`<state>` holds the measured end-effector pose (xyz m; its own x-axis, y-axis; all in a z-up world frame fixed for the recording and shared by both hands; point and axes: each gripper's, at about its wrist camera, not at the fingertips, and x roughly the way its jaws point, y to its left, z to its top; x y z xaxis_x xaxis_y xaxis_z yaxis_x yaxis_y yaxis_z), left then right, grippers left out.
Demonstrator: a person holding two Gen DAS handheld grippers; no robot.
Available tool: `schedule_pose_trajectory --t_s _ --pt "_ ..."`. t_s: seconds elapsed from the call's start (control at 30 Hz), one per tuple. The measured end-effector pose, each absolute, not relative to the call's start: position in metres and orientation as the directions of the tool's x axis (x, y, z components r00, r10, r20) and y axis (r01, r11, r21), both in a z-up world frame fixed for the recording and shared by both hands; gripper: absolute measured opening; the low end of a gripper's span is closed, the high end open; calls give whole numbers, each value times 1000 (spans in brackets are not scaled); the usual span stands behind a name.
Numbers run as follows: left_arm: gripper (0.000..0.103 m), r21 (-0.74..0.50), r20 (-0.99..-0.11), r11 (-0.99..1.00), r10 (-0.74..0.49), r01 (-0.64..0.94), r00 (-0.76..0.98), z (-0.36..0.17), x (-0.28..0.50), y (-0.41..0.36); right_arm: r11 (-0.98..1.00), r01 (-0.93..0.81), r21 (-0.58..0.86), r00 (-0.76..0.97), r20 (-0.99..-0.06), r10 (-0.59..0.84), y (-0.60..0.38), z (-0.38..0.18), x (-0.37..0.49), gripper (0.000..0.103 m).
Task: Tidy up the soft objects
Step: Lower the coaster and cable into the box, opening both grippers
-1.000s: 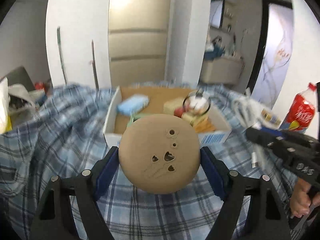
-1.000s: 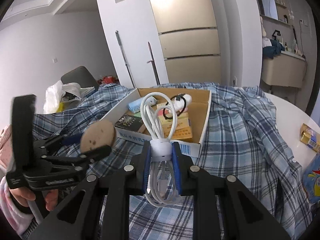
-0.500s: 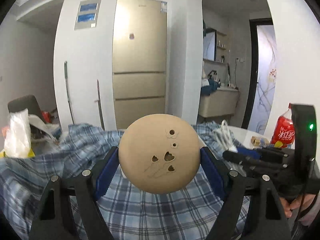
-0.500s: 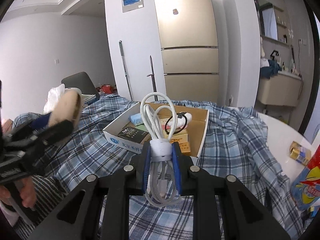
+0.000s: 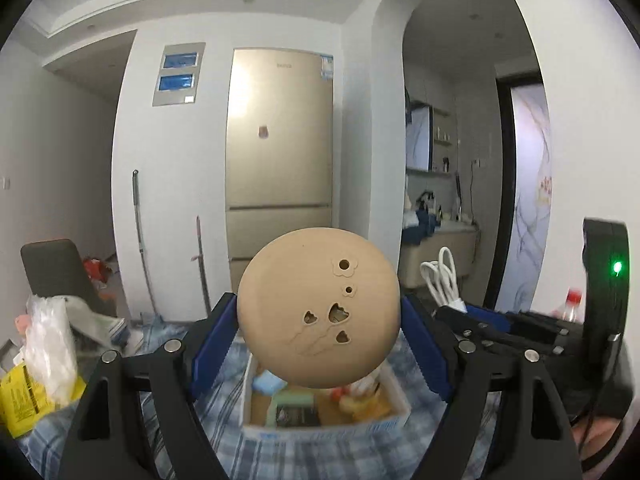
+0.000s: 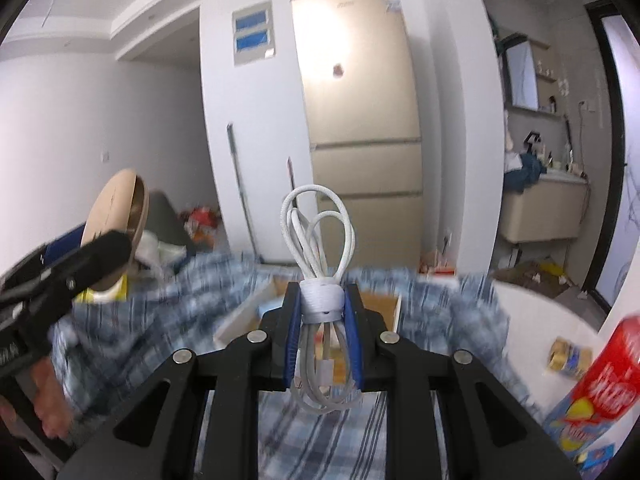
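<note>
Left gripper (image 5: 319,312): closed on a tan round disc (image 5: 319,307), pads pressed to its two sides, disc held in the air above the box (image 5: 384,426); the disc's face carries small flower and heart cut-outs. Right gripper (image 6: 321,312): closed on a bundled white cable (image 6: 320,236), pads clamped at its wrap band, loops standing up above the jaws, the tails hanging below. Box: open cardboard, lying on a blue checked cloth (image 5: 280,456) that covers the table; already holds several items, among them a light-blue packet (image 5: 267,383), a dark card and yellow-orange packs, exact kinds too blurred to tell. Table, right edge: bare white top with a red bottle (image 6: 600,384) and a small gold-wrapped pack (image 6: 568,356) outside the box. Left edge: a white plastic bag (image 5: 50,356) and a yellow pack. Status, as judged: box partly filled; two items lifted, neither deposited. Remaining: place disc and cable, then deal with whatever loose things still belong. Whether both held items are bound for the box cannot be told.
</note>
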<state>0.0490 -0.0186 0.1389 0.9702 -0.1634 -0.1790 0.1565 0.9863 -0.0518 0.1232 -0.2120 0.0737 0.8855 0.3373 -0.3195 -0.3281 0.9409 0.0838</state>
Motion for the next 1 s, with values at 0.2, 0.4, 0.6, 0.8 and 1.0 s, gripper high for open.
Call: schedule_pose_trajectory --t_s 0.2,0.4,0.6,0.8,1.0 --pt "83 -77 -163 979 -200 190 966 181 76 -28 953 -292 78 921 -245 302 -204 116 145 19" --pt "83 -72 -235 983 -181 168 955 173 112 -36 967 -225 123 942 -227 248 -214 108 171 20" --pt "83 -78 -348 984 -179 161 920 126 157 -37 969 -192 156 911 -338 235 -221 62 207 20" --pt "83 -92 -477 989 -147 117 866 73 204 -23 978 -171 119 863 -461 207 -223 21 236 20" --pt "83 -127 -586 990 -123 59 801 24 237 -5 973 -161 166 795 -563 227 -233 -12 259 20"
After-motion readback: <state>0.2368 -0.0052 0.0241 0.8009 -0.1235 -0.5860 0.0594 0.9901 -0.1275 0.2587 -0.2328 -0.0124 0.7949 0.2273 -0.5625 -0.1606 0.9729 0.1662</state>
